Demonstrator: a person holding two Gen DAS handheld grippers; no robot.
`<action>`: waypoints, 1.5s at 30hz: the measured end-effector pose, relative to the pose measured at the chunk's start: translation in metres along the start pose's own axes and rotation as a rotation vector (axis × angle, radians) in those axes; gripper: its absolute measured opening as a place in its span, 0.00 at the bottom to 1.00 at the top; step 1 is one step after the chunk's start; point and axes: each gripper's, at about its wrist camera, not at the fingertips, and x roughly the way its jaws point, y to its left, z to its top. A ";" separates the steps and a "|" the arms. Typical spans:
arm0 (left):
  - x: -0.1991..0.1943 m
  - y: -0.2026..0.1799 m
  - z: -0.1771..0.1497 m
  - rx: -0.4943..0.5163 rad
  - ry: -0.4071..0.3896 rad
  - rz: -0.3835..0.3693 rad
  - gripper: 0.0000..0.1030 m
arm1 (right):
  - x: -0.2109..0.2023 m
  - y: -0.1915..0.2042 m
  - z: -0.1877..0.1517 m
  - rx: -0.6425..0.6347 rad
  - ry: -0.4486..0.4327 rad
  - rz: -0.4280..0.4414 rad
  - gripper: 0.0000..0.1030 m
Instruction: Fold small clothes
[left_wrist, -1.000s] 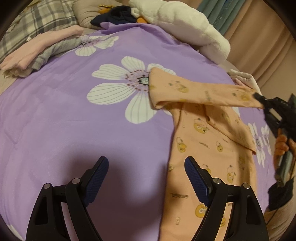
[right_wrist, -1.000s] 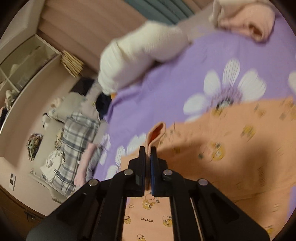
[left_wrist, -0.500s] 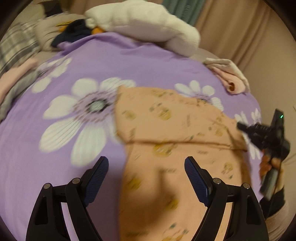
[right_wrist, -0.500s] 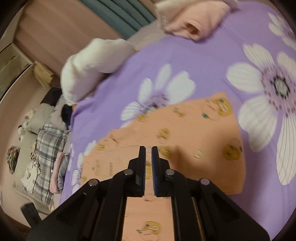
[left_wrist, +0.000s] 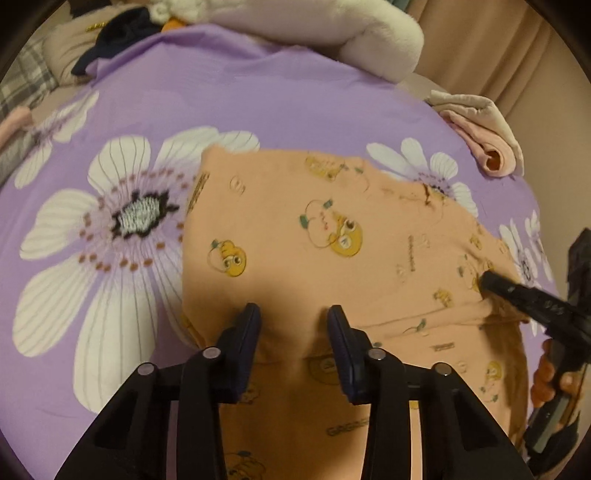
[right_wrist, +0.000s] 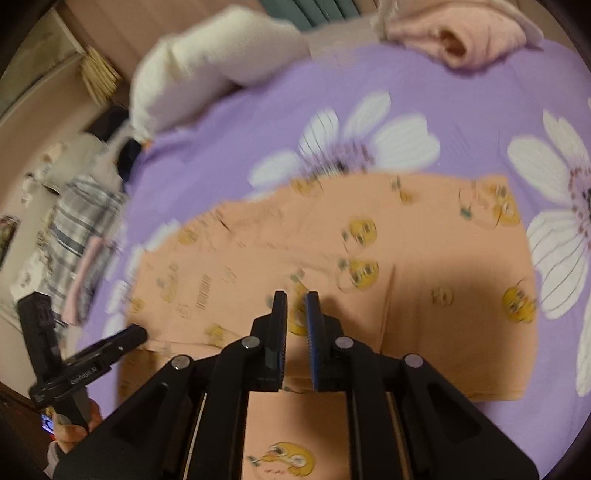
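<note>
Care now means lowering the half-closed, closing left tongs (left_wrist: 293, 321) squarely onto the folded peach garment (left_wrist: 332, 236) while the right tongs (right_wrist: 296, 314), barely parted and empty, let go.

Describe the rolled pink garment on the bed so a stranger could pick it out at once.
Start from the purple bedsheet printed with big white flowers, which covers the bed. Look past the peach cartoon-print garment spread in the middle, to the sheet's far edge near the beige curtain. There sits the rolled pale pink fleecy garment: it alone is bundled up, plain and unprinted, with a round open end facing out.
</note>
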 end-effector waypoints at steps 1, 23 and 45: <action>0.000 0.000 -0.001 0.013 -0.003 -0.002 0.38 | 0.007 -0.003 -0.002 0.005 0.024 -0.019 0.07; -0.101 0.062 -0.105 -0.229 -0.002 -0.134 0.74 | -0.122 -0.041 -0.122 0.147 -0.025 -0.034 0.59; -0.126 0.065 -0.175 -0.303 0.073 -0.453 0.77 | -0.166 -0.068 -0.217 0.234 0.097 0.177 0.62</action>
